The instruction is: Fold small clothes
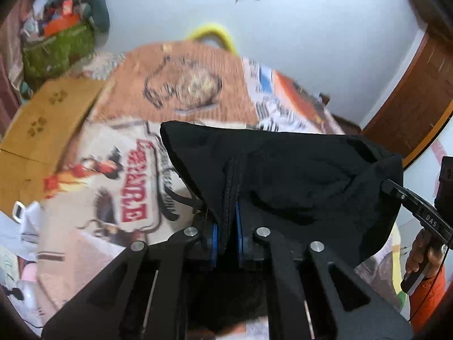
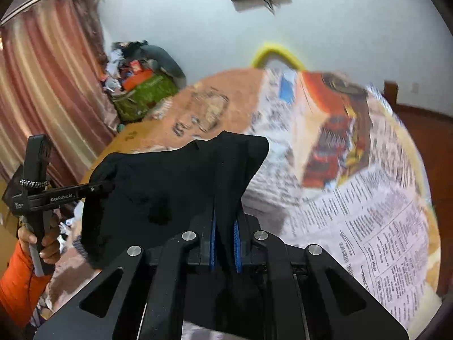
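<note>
The left gripper (image 1: 226, 226) was clamped on a seamed edge of the black garment (image 1: 297, 175), the cloth pinched between its blue pads (image 1: 214, 238) and rising out of them. The right gripper (image 2: 225, 229) was closed the same way on another edge of the garment (image 2: 158, 187), a fold of it drawn up between the pads (image 2: 237, 240). No earlier view is given, so only the grip itself can be told.

From each pair of tongs the garment spread sideways toward the other — it hung stretched between the two, lifted clear of the surface. In the left wrist view its far corner reached the other gripper's finger at the right edge, with a hand (image 1: 424, 255) and orange sleeve (image 1: 427, 294) below it. In the right wrist view the matching finger met the cloth at the left, held by a hand (image 2: 42, 243).

Beyond the garment lay the table (image 2: 424, 221), covered with printed newspaper (image 2: 368, 226) and a brown printed sheet (image 1: 181, 82). A cardboard box (image 1: 48, 124) sat at the left — further back, a heap of clutter (image 1: 62, 28) against the pale wall (image 1: 311, 28), and a pink curtain (image 2: 48, 85).
</note>
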`<act>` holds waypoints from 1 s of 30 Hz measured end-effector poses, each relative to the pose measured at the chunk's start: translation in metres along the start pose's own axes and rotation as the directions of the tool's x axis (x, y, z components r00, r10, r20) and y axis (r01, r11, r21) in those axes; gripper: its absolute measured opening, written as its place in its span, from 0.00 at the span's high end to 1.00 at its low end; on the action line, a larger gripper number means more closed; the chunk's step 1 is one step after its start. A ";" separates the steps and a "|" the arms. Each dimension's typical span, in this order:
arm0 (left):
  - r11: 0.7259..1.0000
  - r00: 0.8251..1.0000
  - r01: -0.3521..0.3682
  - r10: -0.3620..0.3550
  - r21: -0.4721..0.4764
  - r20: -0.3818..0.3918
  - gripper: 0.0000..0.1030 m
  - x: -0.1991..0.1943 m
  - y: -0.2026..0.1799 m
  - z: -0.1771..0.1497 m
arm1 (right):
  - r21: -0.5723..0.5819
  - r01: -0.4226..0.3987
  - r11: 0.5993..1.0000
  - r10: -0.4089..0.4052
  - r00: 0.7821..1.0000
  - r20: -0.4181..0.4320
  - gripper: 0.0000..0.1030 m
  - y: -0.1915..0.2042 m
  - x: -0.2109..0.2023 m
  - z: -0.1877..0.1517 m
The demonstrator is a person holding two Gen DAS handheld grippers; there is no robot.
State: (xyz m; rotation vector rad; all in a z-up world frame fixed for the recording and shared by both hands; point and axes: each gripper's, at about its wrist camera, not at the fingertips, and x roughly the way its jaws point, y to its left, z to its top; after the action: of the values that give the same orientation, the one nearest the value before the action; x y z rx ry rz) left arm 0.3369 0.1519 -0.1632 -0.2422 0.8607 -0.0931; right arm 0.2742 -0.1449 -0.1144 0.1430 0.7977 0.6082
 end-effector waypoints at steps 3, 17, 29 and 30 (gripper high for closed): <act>1.000 0.998 -0.017 0.017 0.003 0.064 0.91 -0.040 0.008 -0.001 | -0.029 -0.019 0.999 0.020 0.999 0.033 0.92 0.026 -0.013 0.009; 0.987 0.980 -0.120 0.135 -0.106 0.143 0.91 -0.129 0.101 -0.021 | -0.119 -0.146 0.982 0.150 0.988 0.021 0.92 0.124 0.014 0.013; 0.951 0.976 -0.200 0.171 -0.236 -0.137 0.82 -0.004 0.179 -0.031 | 0.011 -0.041 0.999 0.042 0.980 -0.193 0.91 0.105 0.136 -0.008; 0.949 0.971 -0.215 0.182 -0.231 -0.156 0.79 0.008 0.182 -0.030 | 0.010 -0.021 1.000 0.023 0.977 -0.210 0.90 0.101 0.144 -0.009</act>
State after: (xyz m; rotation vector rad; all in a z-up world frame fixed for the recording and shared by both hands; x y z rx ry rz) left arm 0.3163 0.3217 -0.2327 -0.3837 1.0259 0.1903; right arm 0.2994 0.0177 -0.1763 0.0954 1.0039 0.6482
